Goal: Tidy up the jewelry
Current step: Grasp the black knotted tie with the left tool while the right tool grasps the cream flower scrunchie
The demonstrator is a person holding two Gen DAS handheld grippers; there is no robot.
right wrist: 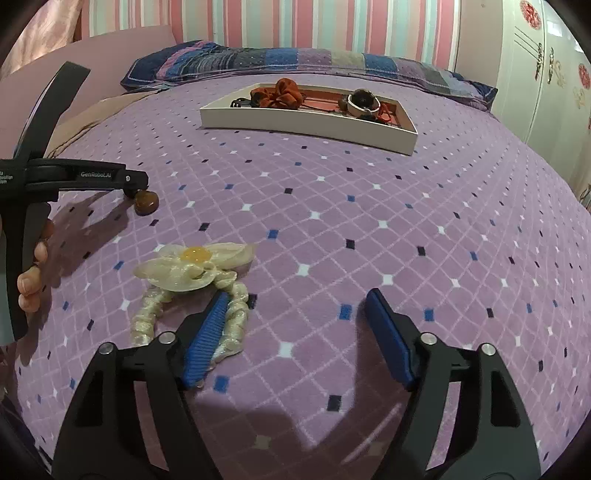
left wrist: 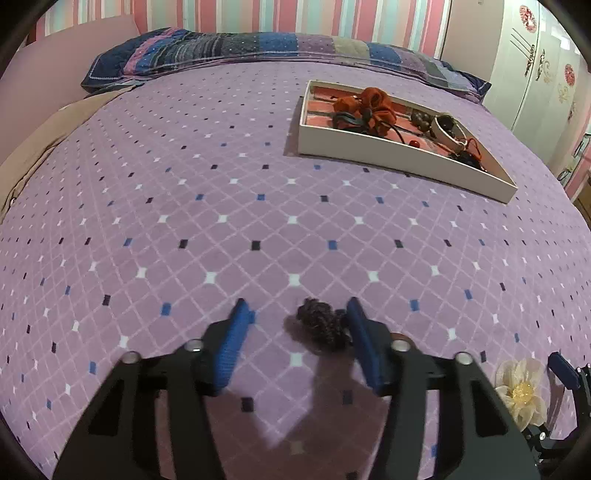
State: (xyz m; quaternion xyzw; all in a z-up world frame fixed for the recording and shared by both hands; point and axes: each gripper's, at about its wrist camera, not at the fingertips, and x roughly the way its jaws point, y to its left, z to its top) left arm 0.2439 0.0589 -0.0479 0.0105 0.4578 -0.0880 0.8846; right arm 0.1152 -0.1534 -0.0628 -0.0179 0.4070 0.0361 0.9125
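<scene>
My left gripper (left wrist: pixel 295 314) has its jaws spread around a dark braided hair tie (left wrist: pixel 323 326); my right gripper's (right wrist: pixel 295 306) jaws are spread, with a cream satin flower scrunchie (right wrist: pixel 192 273) at ten o'clock on the purple bed (right wrist: pixel 369 221).

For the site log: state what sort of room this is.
Most likely a bedroom. The work surface is a bed under a purple diamond-pattern cover, with a patchwork pillow at its head, a striped wall behind and a white wardrobe at the right.
</scene>
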